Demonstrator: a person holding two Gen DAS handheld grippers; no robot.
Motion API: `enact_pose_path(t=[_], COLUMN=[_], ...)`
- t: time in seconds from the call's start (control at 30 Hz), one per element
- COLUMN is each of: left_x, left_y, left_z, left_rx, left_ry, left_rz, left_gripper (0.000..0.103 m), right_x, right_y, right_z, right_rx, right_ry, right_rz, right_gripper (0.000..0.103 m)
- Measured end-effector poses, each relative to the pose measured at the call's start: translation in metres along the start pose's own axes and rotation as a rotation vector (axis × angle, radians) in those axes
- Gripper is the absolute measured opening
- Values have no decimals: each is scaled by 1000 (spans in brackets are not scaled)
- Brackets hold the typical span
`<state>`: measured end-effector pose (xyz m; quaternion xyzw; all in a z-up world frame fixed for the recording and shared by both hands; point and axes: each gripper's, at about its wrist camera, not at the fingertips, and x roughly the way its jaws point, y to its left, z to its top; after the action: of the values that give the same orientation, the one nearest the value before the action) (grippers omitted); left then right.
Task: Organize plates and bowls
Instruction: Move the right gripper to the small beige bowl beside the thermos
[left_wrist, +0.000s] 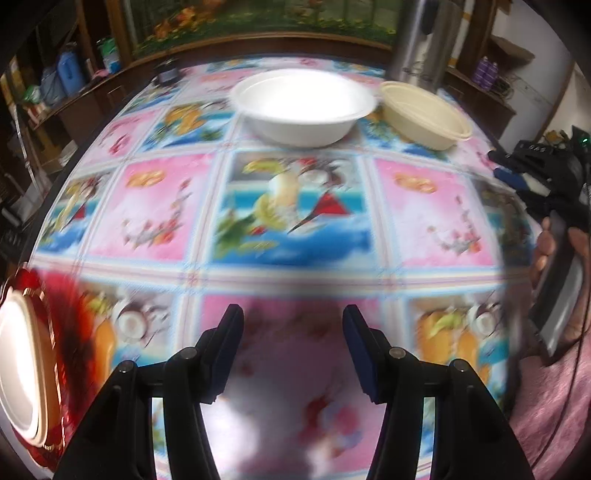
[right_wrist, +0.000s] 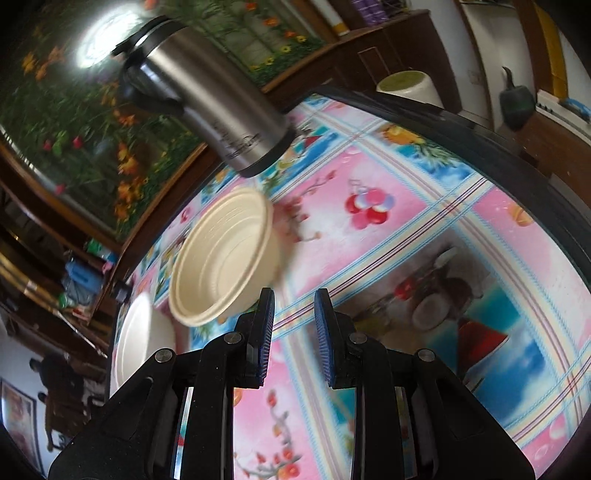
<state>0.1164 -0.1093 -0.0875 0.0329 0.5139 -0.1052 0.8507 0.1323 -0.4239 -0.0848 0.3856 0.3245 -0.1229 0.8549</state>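
Cut off at the left wrist view's left edge: a white plate (left_wrist: 18, 369) on red. Blurred throughout: the patterned tablecloth (left_wrist: 295, 206). Steel flask (left_wrist: 424, 40) cropped at top. In the right wrist view, white bowl (right_wrist: 133, 343) partly hidden, perhaps by the gripper body.

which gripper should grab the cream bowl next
Probably right: the right gripper is empty, with the cream bowl just ahead. From the left gripper it lies far across the table.

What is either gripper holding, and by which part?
Nothing. The left gripper and the right gripper both show empty gaps over the tablecloth; neither touches a bowl.
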Motion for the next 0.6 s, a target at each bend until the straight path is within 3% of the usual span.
enact_pose_path(t=[0.13, 0.23, 0.33, 0.6], left_x=[-6, -6, 0, 21], left_y=[-24, -37, -44, -71], left_z=[35, 68, 96, 137], left_rx=[2, -58, -150, -340], left_ry=[-45, -81, -114, -241], left_rz=[-79, -162, -205, -132], left_gripper=[56, 57, 61, 61], right_x=[0, -2, -1, 0], right_y=[-11, -19, -28, -32], right_z=[13, 23, 31, 37], right_rx=[34, 72, 143, 233], right_ry=[-22, -36, -41, -27], right_rz=[40, 117, 211, 294], right_gripper=[21, 22, 38, 40])
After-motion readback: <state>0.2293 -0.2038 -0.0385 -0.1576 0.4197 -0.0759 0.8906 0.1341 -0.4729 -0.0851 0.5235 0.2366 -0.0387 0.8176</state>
